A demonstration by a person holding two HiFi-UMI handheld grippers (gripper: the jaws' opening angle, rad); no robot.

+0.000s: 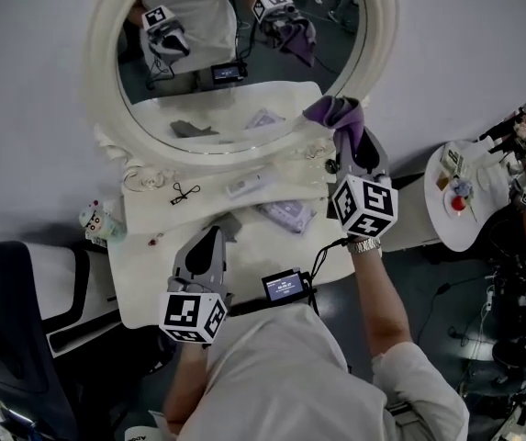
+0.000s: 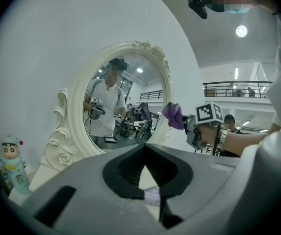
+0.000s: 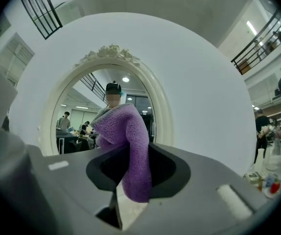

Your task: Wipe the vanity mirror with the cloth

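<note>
The purple cloth (image 1: 334, 110) is clamped between the fingers of the right gripper (image 1: 345, 138) and is held up at the lower right edge of the vanity mirror (image 1: 244, 58), over the white carved frame (image 1: 106, 81). Whether the cloth touches the frame or the glass cannot be told. In the right gripper view the cloth (image 3: 128, 131) is seen folded over and hanging down between the fingers of the right gripper (image 3: 130, 168), with the vanity mirror (image 3: 79, 119) straight ahead and most of its glass uncovered to the left of the cloth.

The left gripper (image 1: 212, 239) is held low over the white tabletop (image 1: 152, 283), well apart from the mirror. Its fingers are seen together in the left gripper view, with nothing held between them (image 2: 145, 166). From there the mirror (image 2: 125, 102) is seen at an angle, with the cloth (image 2: 172, 114) at its right rim.

The strip of tabletop before the mirror base is taken up by a patterned packet (image 1: 285, 215) and other small items. A small screen device (image 1: 285, 286) lies at the near edge, between the two grippers. A toy figurine (image 1: 97, 220) stands at the left end of the tabletop, beside the frame. A round side table (image 1: 446, 214) stands to the right, apart from the tabletop, and a dark chair (image 1: 5, 301) is at the left.
</note>
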